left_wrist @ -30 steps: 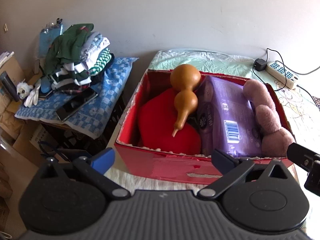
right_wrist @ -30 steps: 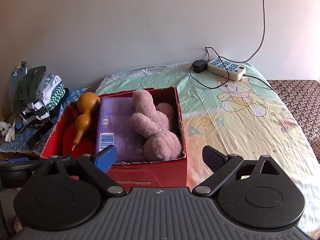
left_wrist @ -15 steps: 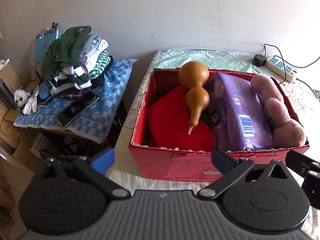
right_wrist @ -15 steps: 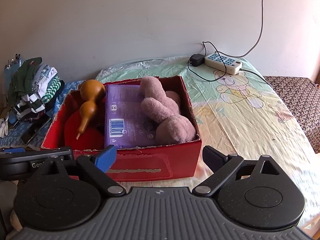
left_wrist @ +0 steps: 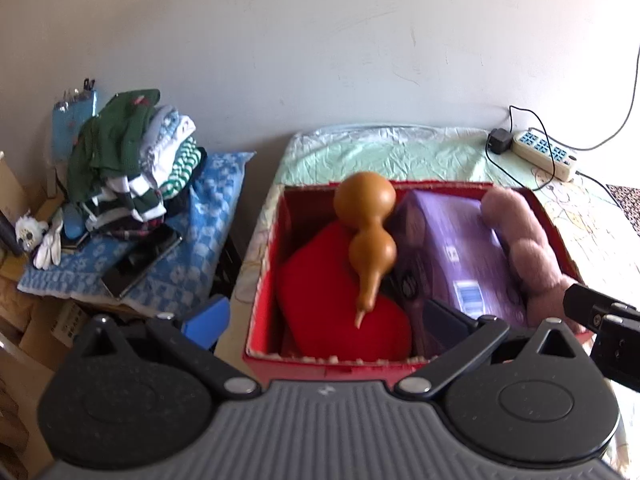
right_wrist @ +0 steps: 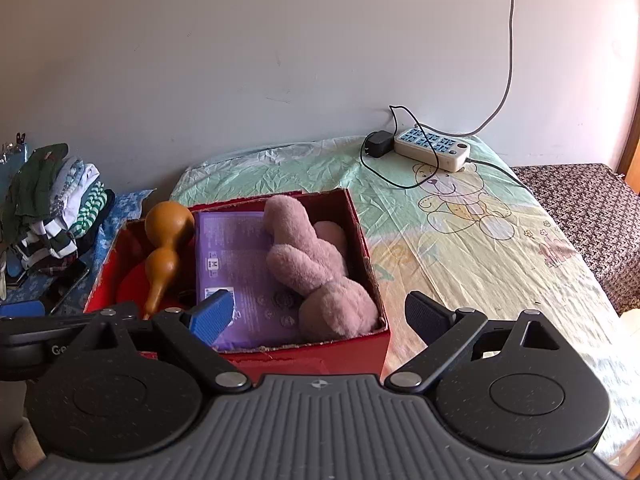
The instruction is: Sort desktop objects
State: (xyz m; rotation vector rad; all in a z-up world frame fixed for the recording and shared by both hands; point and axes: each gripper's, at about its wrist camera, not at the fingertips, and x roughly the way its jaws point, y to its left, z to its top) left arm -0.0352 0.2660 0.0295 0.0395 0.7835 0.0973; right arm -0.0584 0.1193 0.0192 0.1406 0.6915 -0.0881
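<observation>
A red box [left_wrist: 264,280] [right_wrist: 362,236] stands on the table's left part. In it lie a red cushion [left_wrist: 332,300], a brown gourd [left_wrist: 368,236] [right_wrist: 164,252], a purple packet [left_wrist: 460,252] [right_wrist: 236,264] and a pink plush toy [left_wrist: 524,248] [right_wrist: 316,264]. My left gripper [left_wrist: 326,318] is open and empty, just above the box's near left corner. My right gripper [right_wrist: 320,316] is open and empty over the box's near right corner, and its side shows in the left wrist view.
The table wears a bear-print cloth [right_wrist: 472,240]. A white power strip [right_wrist: 432,148] [left_wrist: 546,154] with a black plug and cords lies at the back. Left of the table, folded clothes [left_wrist: 132,168] and a phone [left_wrist: 140,264] sit on a blue checked cloth [left_wrist: 192,264].
Both grippers first drew back from the box, then came forward again and now stand over its near edge. Nothing in the box moved.
</observation>
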